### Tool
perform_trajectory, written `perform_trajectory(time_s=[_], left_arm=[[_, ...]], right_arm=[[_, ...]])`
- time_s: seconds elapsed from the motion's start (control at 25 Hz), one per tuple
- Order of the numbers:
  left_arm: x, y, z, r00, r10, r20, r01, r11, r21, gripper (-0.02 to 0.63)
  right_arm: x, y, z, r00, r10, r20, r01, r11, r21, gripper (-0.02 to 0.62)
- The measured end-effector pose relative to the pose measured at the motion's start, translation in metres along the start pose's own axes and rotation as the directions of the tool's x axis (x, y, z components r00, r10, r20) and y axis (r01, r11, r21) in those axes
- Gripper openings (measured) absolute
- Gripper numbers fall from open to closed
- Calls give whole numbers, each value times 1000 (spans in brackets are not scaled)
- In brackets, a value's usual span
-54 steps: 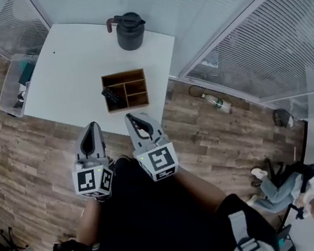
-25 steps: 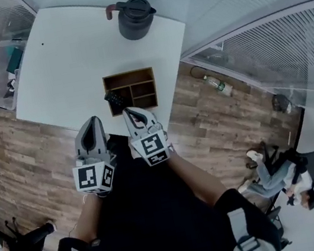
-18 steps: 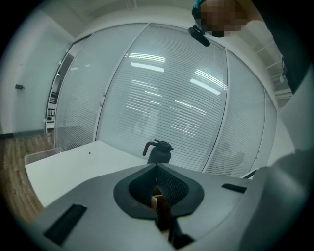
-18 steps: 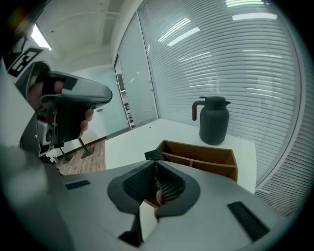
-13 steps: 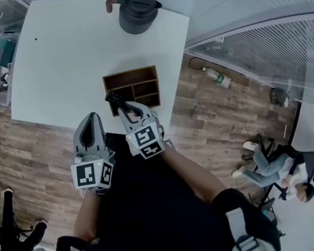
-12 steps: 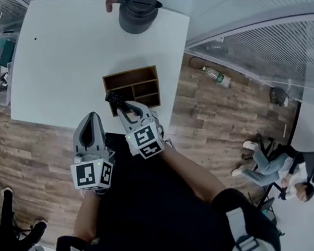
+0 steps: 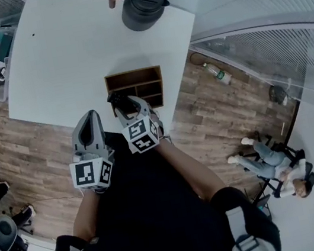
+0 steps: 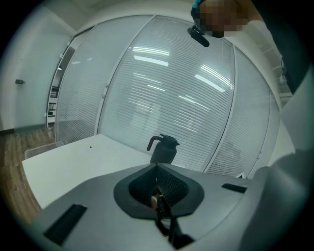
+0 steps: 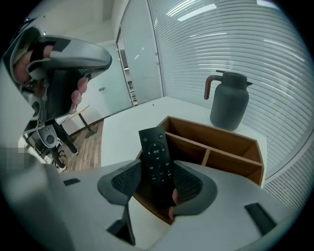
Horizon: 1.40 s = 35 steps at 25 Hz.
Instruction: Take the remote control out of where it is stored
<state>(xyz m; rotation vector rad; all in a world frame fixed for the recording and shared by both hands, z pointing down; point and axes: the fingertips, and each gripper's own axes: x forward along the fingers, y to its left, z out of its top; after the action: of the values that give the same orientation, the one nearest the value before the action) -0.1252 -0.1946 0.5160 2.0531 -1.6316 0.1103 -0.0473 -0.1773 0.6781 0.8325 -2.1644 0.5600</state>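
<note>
Slim black remote control point(image 9: 154, 147), button face up, power key at the far end. Propped at a slant in the near left corner of the open-topped wooden box point(image 9: 230, 149), lower end down inside, upper end poking above the rim. Flanked by the opening jaws of the right gripper point(image 9: 157, 167), one ribbed pad on either side, neither plainly pressing. Box brown, split by dividers, sitting near the table's near edge.
</note>
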Motion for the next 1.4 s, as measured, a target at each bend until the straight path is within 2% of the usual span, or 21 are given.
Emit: perform_trajectory(time_s=[0.44,0.6,0.76,0.96,1.4], left_arm=[[13,16,1,1000,11,-21,-11,1000,-16,8],[16,18,1,1000,12,-26,-13,1000,-19,8],[20,18,1,1000,7,-29,-8,1000,-23,8],[20,19,2,1000,9,-27,-10,1000,-27,8],[14,19,-1,1000,25,-18,-25,999,-35,8]], right_arm=[[17,-1,0,996,-3,-86,-5,996,-87,187],[19,-2,0,989,-35,-142,10,985,-173,192],[22,-5,0,981,-64,-182,25,978,-209,192],[24,-5,-1,976,-86,-202,37,971,-236,190],[23,-4,-1,981,-74,-178,30,971,-238,184]])
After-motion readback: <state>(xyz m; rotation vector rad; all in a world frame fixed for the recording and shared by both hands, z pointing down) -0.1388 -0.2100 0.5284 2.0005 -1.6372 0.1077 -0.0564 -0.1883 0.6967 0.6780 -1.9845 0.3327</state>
